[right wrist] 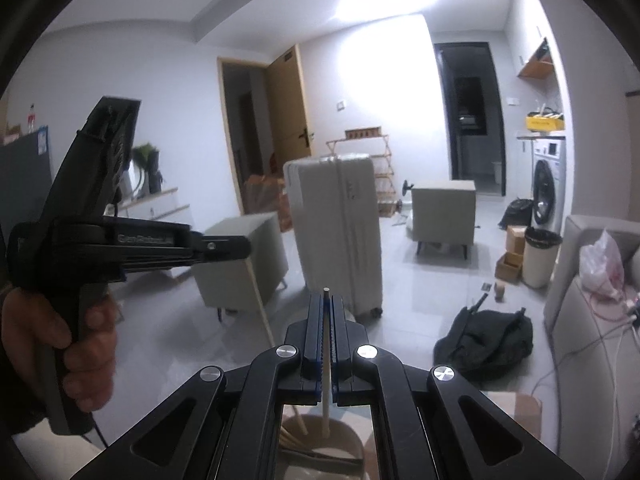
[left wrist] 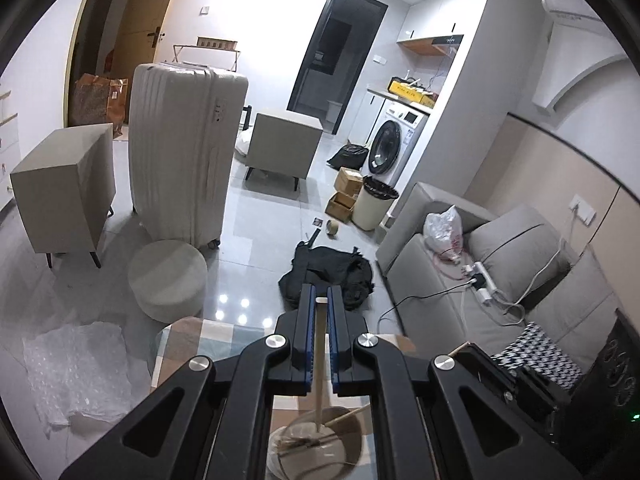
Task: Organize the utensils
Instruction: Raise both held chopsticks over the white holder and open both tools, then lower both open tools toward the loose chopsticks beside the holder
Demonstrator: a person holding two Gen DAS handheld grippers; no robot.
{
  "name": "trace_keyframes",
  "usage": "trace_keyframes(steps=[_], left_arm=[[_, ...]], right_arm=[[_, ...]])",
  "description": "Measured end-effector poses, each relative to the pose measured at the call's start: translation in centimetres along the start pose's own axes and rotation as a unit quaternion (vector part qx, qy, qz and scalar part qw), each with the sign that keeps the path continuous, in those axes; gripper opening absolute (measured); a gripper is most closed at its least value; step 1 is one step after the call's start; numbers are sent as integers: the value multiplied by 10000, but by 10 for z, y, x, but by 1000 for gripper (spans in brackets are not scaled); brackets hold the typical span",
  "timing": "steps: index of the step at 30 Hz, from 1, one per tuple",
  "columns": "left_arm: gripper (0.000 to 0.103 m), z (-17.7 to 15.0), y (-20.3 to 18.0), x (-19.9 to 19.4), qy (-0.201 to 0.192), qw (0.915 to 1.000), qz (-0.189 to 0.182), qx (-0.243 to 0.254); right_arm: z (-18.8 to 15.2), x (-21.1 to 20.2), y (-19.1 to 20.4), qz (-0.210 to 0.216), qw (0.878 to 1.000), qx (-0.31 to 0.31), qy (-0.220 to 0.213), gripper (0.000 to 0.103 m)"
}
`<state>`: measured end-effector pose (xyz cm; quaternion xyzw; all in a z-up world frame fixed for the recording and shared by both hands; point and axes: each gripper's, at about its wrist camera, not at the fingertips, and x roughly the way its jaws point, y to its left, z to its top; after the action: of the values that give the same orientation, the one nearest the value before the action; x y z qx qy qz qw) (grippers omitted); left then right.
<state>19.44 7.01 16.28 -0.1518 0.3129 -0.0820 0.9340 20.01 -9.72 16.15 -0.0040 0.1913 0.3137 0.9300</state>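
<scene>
a glass-topped table (left wrist: 180,344) sits low in both views, with a pale round holder (right wrist: 320,436) standing on it under the claws. in the holder lean a few more pale sticks (left wrist: 344,416), chopsticks by the look of them. the left gripper (left wrist: 321,300) is pinched on one pale wooden chopstick (left wrist: 320,360), its top just clear of the blue pads and its lower end down in the holder's mouth. the right gripper (right wrist: 327,304) is likewise pressed together on a second chopstick (right wrist: 326,392), darker at its tip, which also runs down into the holder. in the right view the person's left hand (right wrist: 80,340) grips the other tool's handle, and the stick it carries slants down toward the table.

these sticks look light, stiff and thin, smooth enough to pivot or slide between the pads if tilted. the hold near the upper end is fair for lowering them upright; a pinch nearer the middle would probably swing less
</scene>
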Motion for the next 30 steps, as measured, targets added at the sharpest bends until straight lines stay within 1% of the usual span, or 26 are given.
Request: trace_keyframes(steps=[2, 3, 8, 10, 11, 12, 13, 14, 15, 16, 17, 18, 20, 21, 22, 24, 25, 28, 30], left_arm=[[1, -9, 4, 7, 6, 10000, -19, -9], [1, -16, 6, 12, 73, 10000, -41, -39], [1, -30, 4, 21, 282, 9995, 86, 64], [1, -33, 6, 23, 476, 9989, 53, 13], [1, -33, 7, 25, 571, 9984, 49, -7], [2, -34, 7, 26, 705, 9975, 52, 16], [2, -33, 6, 27, 777, 9969, 77, 47], [3, -33, 5, 27, 832, 9964, 111, 80], [10, -33, 4, 25, 910, 9957, 127, 123], [14, -32, 3, 23, 946, 9953, 111, 147], [22, -31, 2, 20, 947, 9953, 108, 166], [32, -31, 2, 17, 928, 9954, 135, 190], [43, -31, 1, 6, 877, 9957, 171, 254], [47, -32, 0, -1, 844, 9957, 229, 296], [48, -34, 0, -5, 818, 9957, 258, 337], [56, -38, -3, -15, 806, 9954, 309, 425], [58, -41, -4, -21, 814, 9950, 339, 462], [63, -54, -6, -39, 766, 9954, 365, 448], [72, -63, -7, -48, 765, 9953, 400, 437]], right_arm=[[-8, 8, 0, 11, 9999, -66, 101, 2], [-12, 11, 0, 26, 9998, -93, 158, 2], [-40, 31, 0, 125, 9983, -192, 528, 2], [-49, 37, -2, 287, 9973, -34, 680, 3], [-50, 39, -3, 308, 9969, 31, 727, 5], [-52, 41, -6, 313, 9966, 94, 756, 5], [-55, 40, -7, 371, 9961, 191, 779, 5], [-55, 40, -8, 385, 9958, 252, 798, 8], [-56, 39, -10, 376, 9955, 303, 815, 13], [-57, 36, -11, 347, 9952, 361, 836, 15], [-57, 34, -13, 325, 9949, 407, 858, 19], [-57, 30, -15, 294, 9947, 458, 875, 25], [-58, 21, -19, 193, 9944, 596, 846, 33], [-59, 15, -19, 137, 9944, 648, 823, 35], [-62, 5, -21, 31, 9943, 697, 802, 37], [-68, -9, -23, -57, 9935, 787, 815, 45], [-69, -13, -22, -91, 9931, 817, 839, 46], [-81, -36, -19, -242, 9911, 934, 913, 55], [-90, -49, -18, -340, 9897, 984, 984, 62]])
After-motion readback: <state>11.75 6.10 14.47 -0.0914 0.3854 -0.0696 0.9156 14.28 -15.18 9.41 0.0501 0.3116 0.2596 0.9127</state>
